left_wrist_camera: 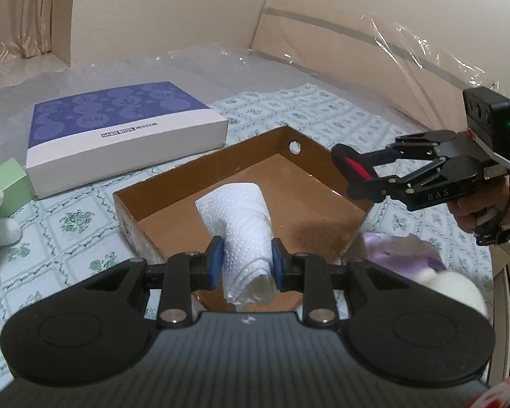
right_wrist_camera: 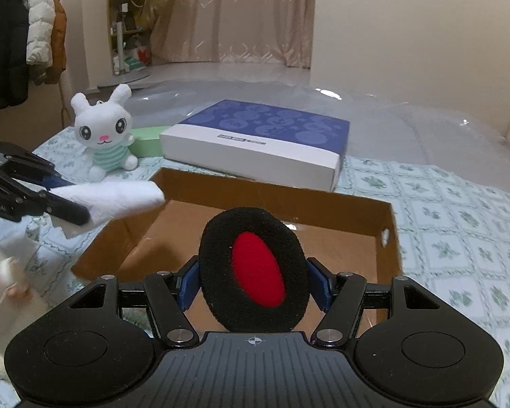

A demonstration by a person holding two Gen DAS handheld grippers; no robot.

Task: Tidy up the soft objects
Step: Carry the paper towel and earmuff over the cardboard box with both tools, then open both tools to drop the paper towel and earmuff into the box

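Tongs: two [left_wrist_camera: 244, 261], [right_wrist_camera: 256, 280]; box [right_wrist_camera: 275, 192]: one.

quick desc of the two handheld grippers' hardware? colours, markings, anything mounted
Both are black linkage grippers with round housings, a ribbed centre plate and silver pivot bolts. The left gripper has blue pads, as does the right gripper. Seen from the left wrist, the right unit carries grey "DAS" lettering and a black camera module with a green light.

"FUN" is read in a pale circle on the blue-and-white box [left_wrist_camera: 125, 132] lid; a black label strip on its white side is too small to be read. "DAS" is printed on the right gripper [left_wrist_camera: 348, 173] body.
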